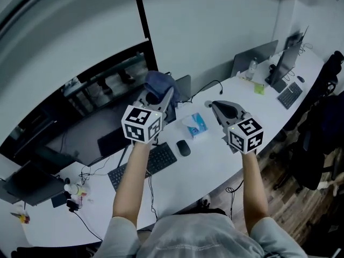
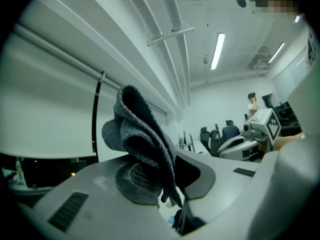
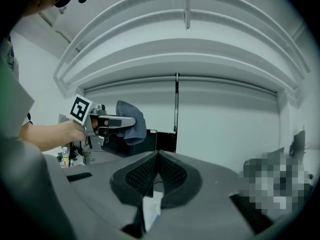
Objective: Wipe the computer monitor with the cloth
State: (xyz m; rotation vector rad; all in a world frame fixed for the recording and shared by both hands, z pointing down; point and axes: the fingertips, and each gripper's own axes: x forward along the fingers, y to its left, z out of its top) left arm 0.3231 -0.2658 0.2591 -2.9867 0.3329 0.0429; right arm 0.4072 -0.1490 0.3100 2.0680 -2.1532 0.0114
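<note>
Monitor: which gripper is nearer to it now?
Left. The left gripper, shut on the cloth, is up by the right edge of the monitor; the right gripper, shut and empty, hangs further right over the desk.

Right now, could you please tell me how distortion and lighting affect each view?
Head view: fisheye bows the desk into an arc; light is even and cool. Left gripper view: the ceiling lamp blows out white, while the cloth is sharp. Right gripper view: lines on the wall bow; corners vignette black.

Open air before monitor — keyboard, mouse below.
</note>
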